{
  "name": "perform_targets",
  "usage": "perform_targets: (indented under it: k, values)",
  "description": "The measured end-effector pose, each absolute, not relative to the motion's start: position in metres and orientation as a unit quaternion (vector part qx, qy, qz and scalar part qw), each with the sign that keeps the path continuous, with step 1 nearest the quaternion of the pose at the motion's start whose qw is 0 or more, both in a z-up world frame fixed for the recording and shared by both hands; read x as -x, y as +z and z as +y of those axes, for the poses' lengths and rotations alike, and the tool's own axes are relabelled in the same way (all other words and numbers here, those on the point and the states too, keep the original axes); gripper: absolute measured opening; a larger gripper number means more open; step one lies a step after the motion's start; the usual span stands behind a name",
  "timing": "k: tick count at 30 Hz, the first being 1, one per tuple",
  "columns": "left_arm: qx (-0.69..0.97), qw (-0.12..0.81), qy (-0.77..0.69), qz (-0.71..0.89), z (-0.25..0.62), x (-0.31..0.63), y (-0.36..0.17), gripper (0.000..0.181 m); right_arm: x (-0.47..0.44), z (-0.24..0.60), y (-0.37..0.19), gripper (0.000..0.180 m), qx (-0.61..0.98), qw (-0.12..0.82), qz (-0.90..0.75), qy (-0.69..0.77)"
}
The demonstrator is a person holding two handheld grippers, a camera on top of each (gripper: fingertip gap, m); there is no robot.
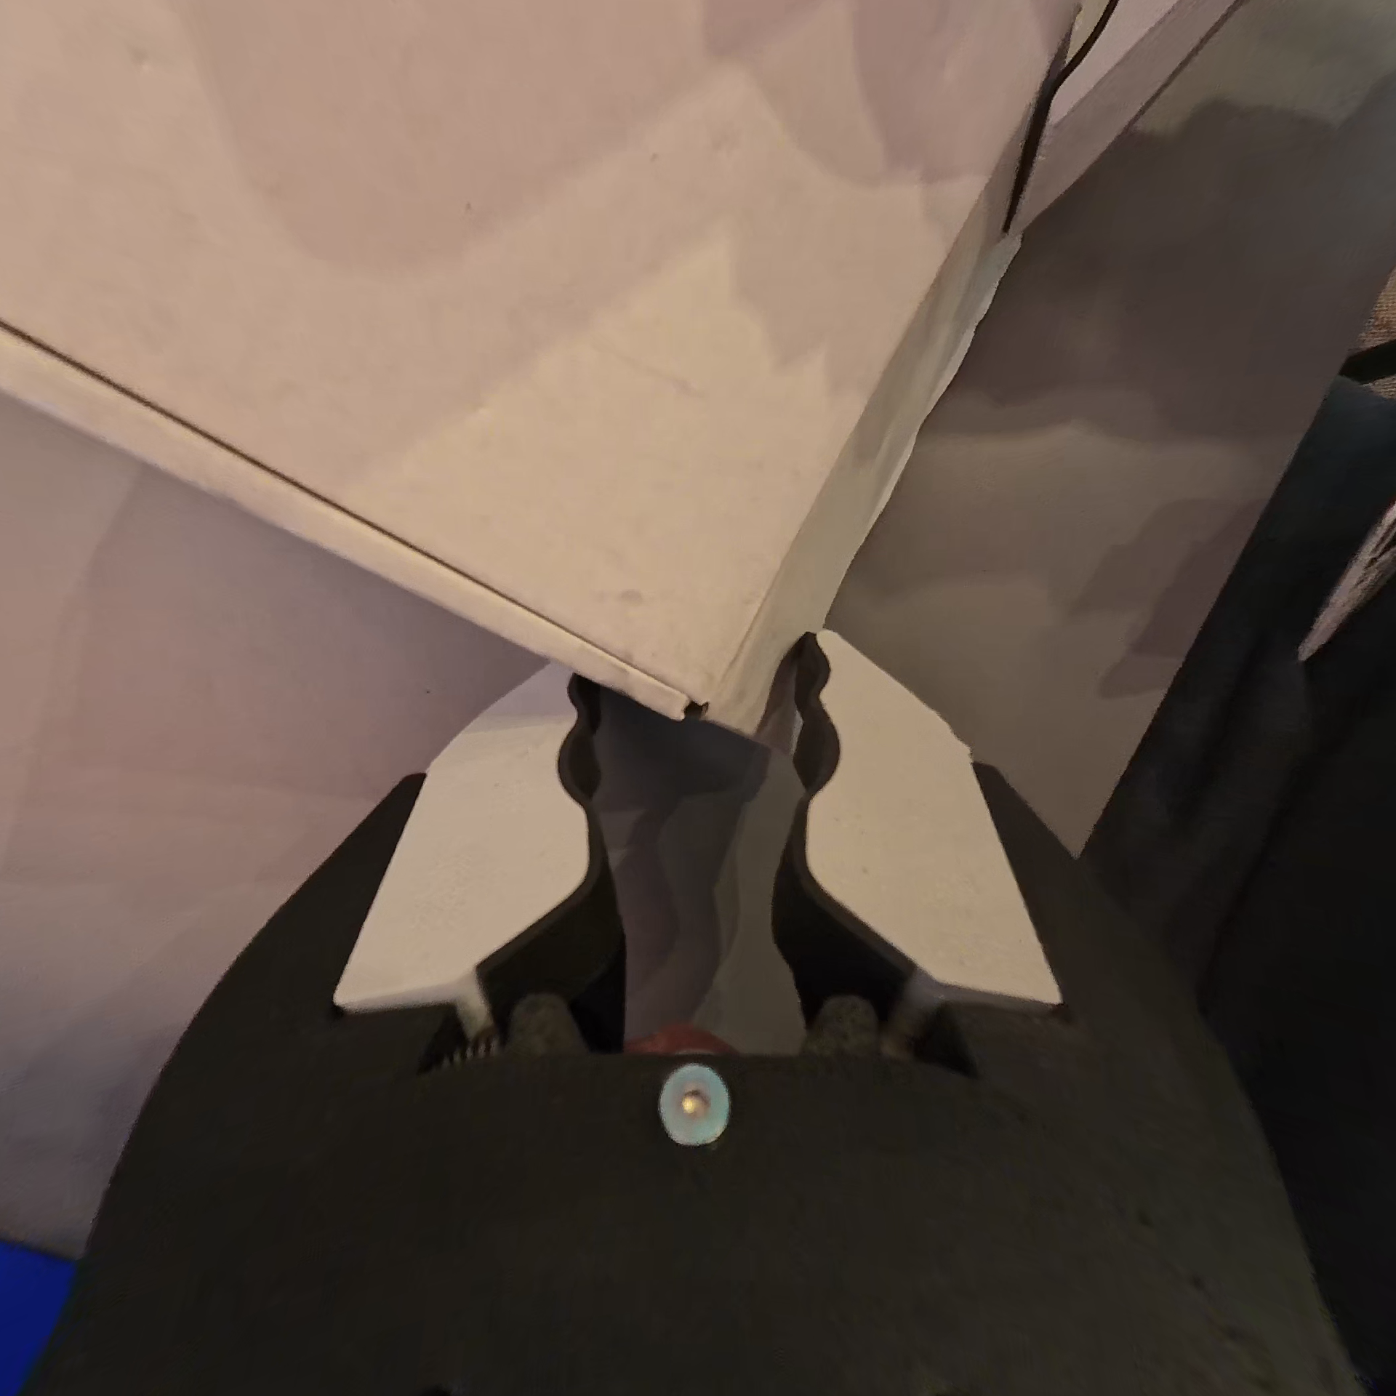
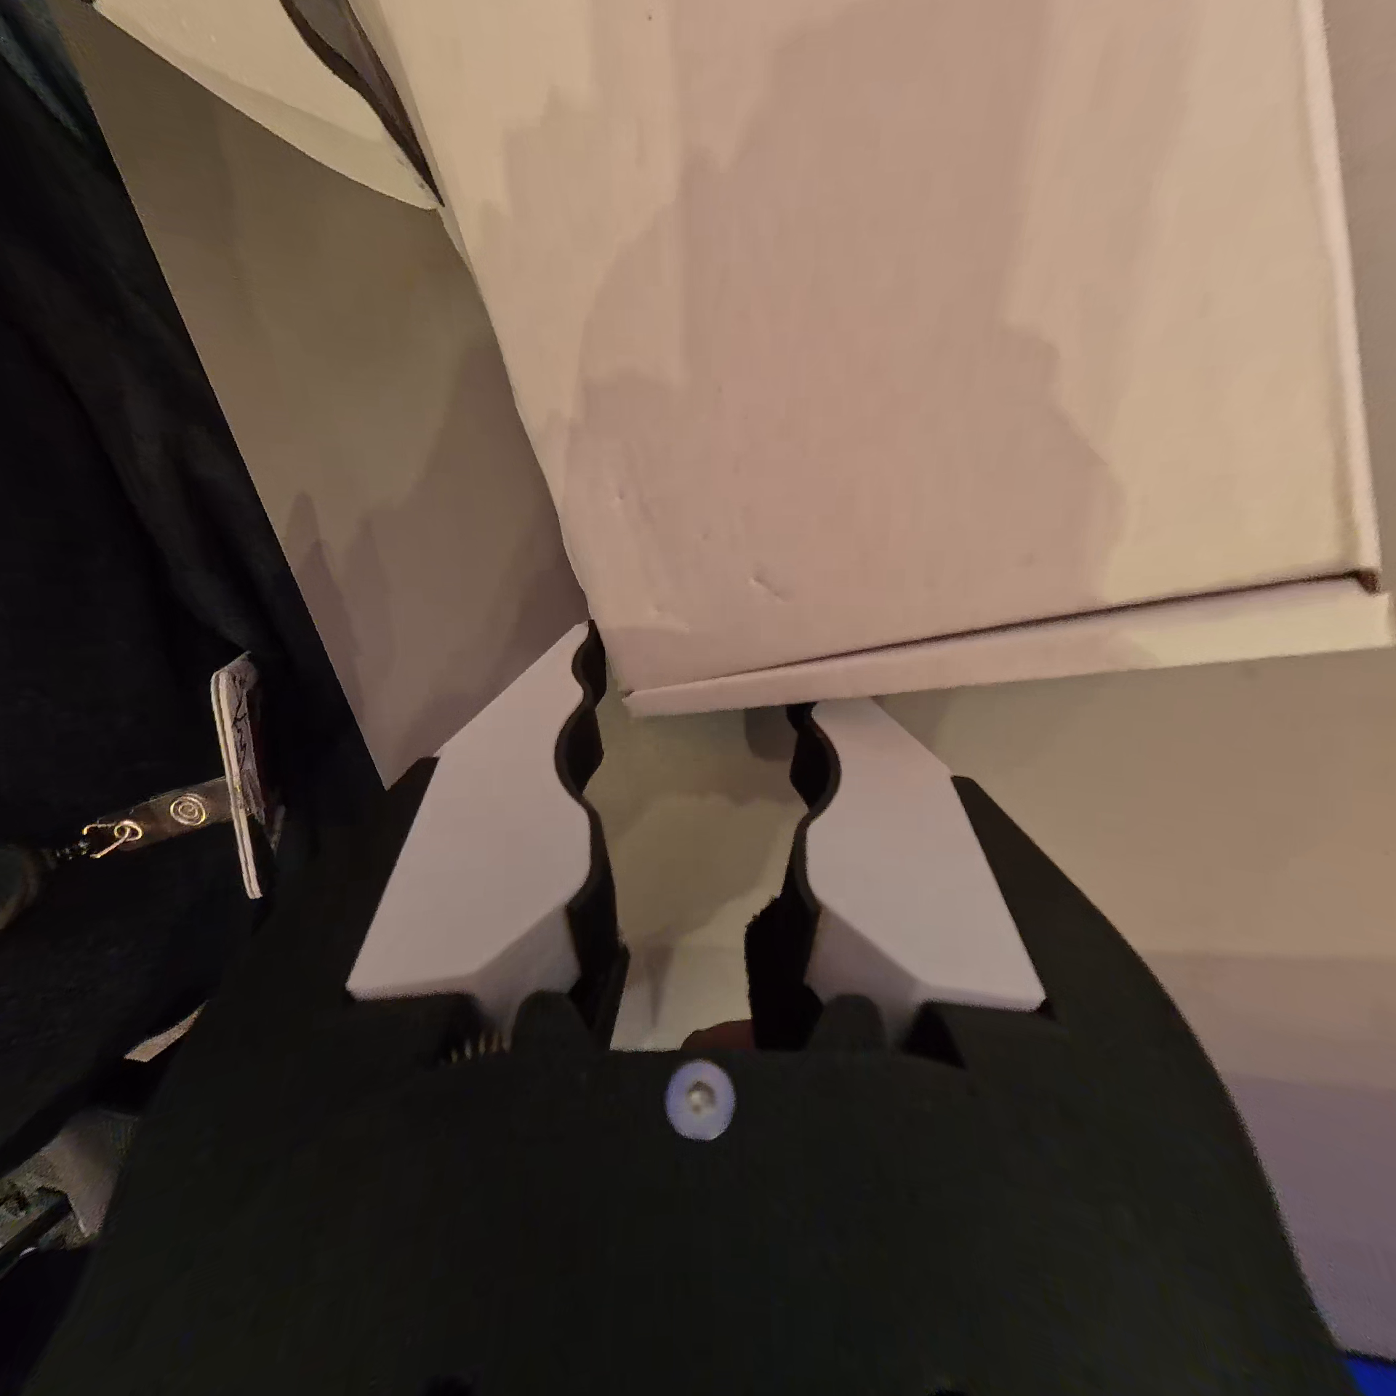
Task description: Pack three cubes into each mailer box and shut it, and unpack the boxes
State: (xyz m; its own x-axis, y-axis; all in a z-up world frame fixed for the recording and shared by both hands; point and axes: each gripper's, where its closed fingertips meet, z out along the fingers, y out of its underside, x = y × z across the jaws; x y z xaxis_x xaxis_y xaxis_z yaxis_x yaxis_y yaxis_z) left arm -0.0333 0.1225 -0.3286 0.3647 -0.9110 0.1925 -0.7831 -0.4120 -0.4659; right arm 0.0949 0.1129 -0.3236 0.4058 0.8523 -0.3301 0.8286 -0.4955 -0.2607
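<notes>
A white mailer box point(image 1: 453, 340) with its lid down fills the upper part of both views; it also shows in the right wrist view point(image 2: 906, 340). No cubes are visible. My left gripper point(image 1: 695, 665) is open, and its tips straddle the box's near right corner. My right gripper point(image 2: 695, 668) is open, and its tips straddle the near left corner, one beside the box's side and one under its front edge. A dark gap point(image 2: 362, 91) shows along the box's side, where a white flap stands out.
The box rests on a white table point(image 1: 189, 680). A person in dark clothing point(image 2: 113, 453) stands close at the table edge, with a badge card on a strap point(image 2: 238, 778). A blue patch point(image 1: 30, 1277) shows at the lower left corner.
</notes>
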Motion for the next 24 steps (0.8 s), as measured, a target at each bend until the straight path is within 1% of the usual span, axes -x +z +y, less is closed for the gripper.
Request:
perform_targets:
  k: [4,7,12,13,15,18,22,24]
  values:
    - [0.813,0.154,-0.222,0.515,0.128,0.032,-0.329,0.051,-0.095,0.118,-0.323,0.048,0.843,0.037,-0.49,0.221]
    - [0.816,0.132,-0.232,0.512,0.123,0.036,-0.328,0.053,-0.094,0.117,-0.323,0.051,0.84,0.052,-0.49,0.228]
    - [0.808,0.114,-0.247,0.523,0.106,0.036,-0.327,0.052,-0.092,0.12,-0.318,0.068,0.828,0.102,-0.509,0.213]
    - [0.804,0.122,-0.246,0.527,0.105,0.036,-0.327,0.054,-0.092,0.121,-0.317,0.069,0.824,0.115,-0.514,0.21]
    - [0.801,0.14,-0.246,0.527,0.108,0.035,-0.325,0.064,-0.091,0.123,-0.315,0.072,0.815,0.135,-0.523,0.21]
    - [0.8,0.152,-0.243,0.527,0.11,0.036,-0.323,0.07,-0.087,0.127,-0.309,0.074,0.814,0.152,-0.515,0.224]
    - [0.792,0.172,-0.218,0.544,0.116,0.037,-0.323,0.076,-0.086,0.134,-0.309,0.075,0.812,0.16,-0.518,0.214]
    - [0.793,0.172,-0.225,0.54,0.118,0.036,-0.321,0.076,-0.086,0.137,-0.309,0.077,0.813,0.163,-0.518,0.212]
